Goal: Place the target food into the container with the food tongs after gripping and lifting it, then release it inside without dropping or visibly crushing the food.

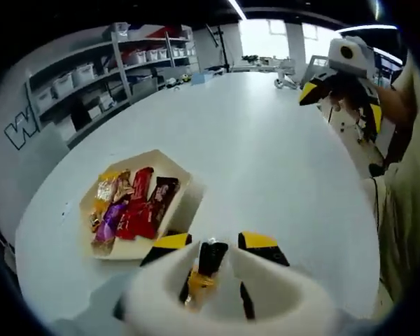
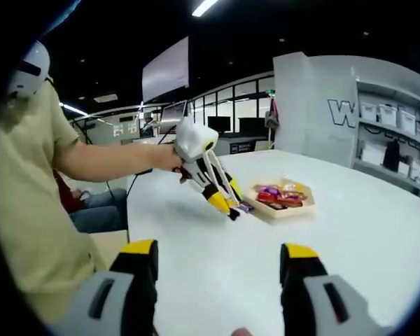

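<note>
Left gripper (image 1: 208,262) grips snack (image 1: 201,280) beside tray (image 1: 178,171); right gripper (image 2: 217,262) fingers apart

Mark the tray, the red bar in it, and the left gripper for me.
tray (image 1: 183,175), left gripper view, its bare far rim.
red bar (image 1: 137,203), left gripper view, middle of the wrapper.
left gripper (image 2: 232,211), right gripper view, between its yellow-and-black tips.

A tray (image 1: 178,168) sits on the table (image 1: 266,154) with wrapped snack bars (image 1: 136,203) lying in it. Behind the table stand shelves (image 1: 91,84) holding storage bins (image 1: 73,77).
</note>
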`<state>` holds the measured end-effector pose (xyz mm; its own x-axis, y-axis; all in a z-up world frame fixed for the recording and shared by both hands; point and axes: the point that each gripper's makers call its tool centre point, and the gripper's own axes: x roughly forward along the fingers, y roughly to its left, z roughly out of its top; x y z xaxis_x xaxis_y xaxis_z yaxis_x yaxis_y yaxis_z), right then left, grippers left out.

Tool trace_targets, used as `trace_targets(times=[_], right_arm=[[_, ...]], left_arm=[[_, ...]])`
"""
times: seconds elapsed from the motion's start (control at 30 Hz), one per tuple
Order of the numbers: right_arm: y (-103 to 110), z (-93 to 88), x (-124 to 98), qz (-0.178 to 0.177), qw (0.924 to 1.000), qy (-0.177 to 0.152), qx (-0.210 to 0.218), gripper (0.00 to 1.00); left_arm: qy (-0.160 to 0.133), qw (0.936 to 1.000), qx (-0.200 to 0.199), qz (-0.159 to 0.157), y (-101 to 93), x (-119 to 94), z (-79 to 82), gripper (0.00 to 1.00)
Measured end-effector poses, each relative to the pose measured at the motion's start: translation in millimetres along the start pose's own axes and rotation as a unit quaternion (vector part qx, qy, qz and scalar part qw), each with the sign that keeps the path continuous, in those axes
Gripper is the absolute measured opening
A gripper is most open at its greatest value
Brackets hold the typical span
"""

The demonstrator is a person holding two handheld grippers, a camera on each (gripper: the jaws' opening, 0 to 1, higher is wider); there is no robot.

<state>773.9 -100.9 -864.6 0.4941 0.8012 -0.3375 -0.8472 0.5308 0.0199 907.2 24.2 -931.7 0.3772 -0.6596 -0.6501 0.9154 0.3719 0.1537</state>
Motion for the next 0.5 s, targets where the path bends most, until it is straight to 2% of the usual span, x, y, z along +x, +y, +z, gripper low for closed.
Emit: trace_targets(times=[0.5], right_arm=[[-1.5, -2.5, -1.1, -0.002, 1.0000, 0.000, 0.002, 0.69]], left_arm=[[0.004, 0.9997, -0.023, -0.007, 3.8, 8.4, -6.3, 0.25]])
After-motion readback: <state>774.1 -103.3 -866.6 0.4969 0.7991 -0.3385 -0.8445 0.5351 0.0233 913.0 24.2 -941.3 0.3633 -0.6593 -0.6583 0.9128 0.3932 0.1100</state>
